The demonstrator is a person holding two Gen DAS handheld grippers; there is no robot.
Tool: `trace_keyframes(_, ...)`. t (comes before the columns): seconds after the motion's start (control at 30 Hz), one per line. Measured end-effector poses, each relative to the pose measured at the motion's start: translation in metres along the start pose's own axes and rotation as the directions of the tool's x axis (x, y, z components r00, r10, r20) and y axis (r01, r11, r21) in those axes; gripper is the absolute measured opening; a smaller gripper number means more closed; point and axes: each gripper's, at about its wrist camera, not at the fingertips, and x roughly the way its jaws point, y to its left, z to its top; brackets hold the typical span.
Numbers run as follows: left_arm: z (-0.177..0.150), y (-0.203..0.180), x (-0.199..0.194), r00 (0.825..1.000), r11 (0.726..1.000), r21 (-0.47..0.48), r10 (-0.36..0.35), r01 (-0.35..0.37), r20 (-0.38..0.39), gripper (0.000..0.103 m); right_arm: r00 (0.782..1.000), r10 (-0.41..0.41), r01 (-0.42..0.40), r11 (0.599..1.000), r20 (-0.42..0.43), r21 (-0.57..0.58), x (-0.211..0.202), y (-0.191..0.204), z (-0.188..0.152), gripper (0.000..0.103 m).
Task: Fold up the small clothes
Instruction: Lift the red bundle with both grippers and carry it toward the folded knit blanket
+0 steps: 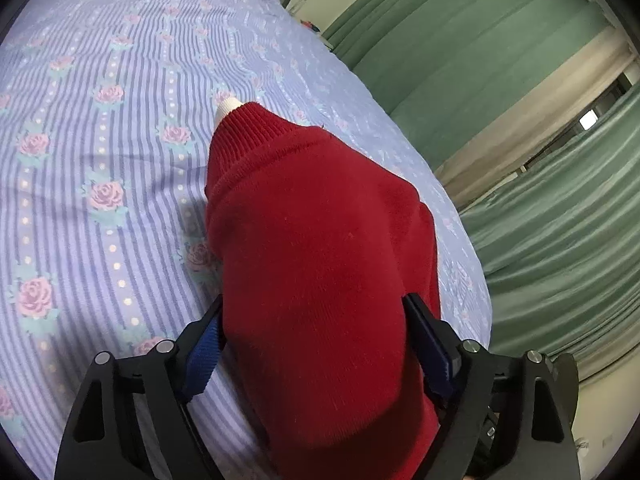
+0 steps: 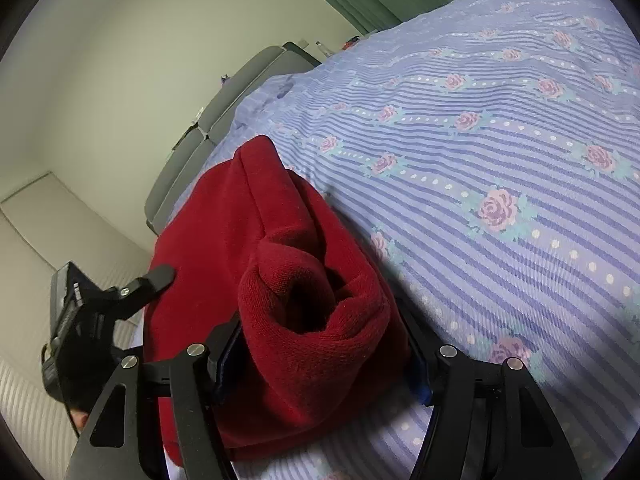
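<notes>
A small red knit sweater (image 1: 316, 248) lies bunched on the bed, its ribbed cuff and a white inner edge (image 1: 228, 106) pointing away. My left gripper (image 1: 316, 320) has red fabric filling the space between its blue-padded fingers. In the right wrist view the sweater (image 2: 304, 280) shows as a rolled red fold. My right gripper (image 2: 320, 344) has that fold between its fingers. The left gripper (image 2: 120, 300) appears at the left of the right wrist view, at the sweater's other side.
The bed sheet (image 1: 100, 140) is lilac striped with pink roses. Green curtains (image 1: 500, 80) hang beyond the bed's right edge. A grey headboard (image 2: 208, 120) and a pale wall (image 2: 100, 60) stand beyond the bed.
</notes>
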Motion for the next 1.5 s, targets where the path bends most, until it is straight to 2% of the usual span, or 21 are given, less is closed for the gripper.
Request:
trace_keyframes(0.13, -0.001, -0.007, 0.005, 1.0, 0.999, 0.026, 0.025, -0.025, 0.011, 0.076, 1.0, 0.002, -0.002, 1.0, -0.008, 0.004, 0.0, -0.002, 0.002, 0.062)
trace_keyframes(0.4, 0.001, -0.022, 0.006, 0.998, 0.996, 0.05, 0.067, -0.067, 0.0, 0.07, 1.0, -0.001, 0.001, 1.0, -0.015, -0.015, -0.005, 0.005, 0.005, 0.055)
trace_keyframes(0.7, -0.009, -0.047, -0.029, 0.997, 0.993, 0.086, 0.074, -0.077, 0.032, 0.066, 1.0, 0.016, -0.016, 0.999, -0.003, -0.044, -0.039, 0.02, 0.004, 0.05)
trace_keyframes(1.03, -0.036, -0.075, -0.104, 0.987, 0.988, 0.105, 0.099, -0.113, 0.129, 0.066, 0.997, 0.075, -0.074, 0.992, 0.007, -0.099, -0.092, 0.054, -0.013, 0.05)
trace_keyframes(1.27, -0.061, -0.083, -0.17, 0.968, 0.98, 0.121, 0.132, -0.16, 0.213, 0.066, 0.991, 0.136, -0.134, 0.977, -0.003, -0.169, -0.125, 0.09, -0.036, 0.05)
trace_keyframes(1.5, -0.088, -0.072, -0.231, 0.948, 0.978, 0.109, 0.138, -0.175, 0.286, 0.066, 0.983, 0.185, -0.183, 0.951, -0.016, -0.249, -0.152, 0.13, -0.066, 0.05)
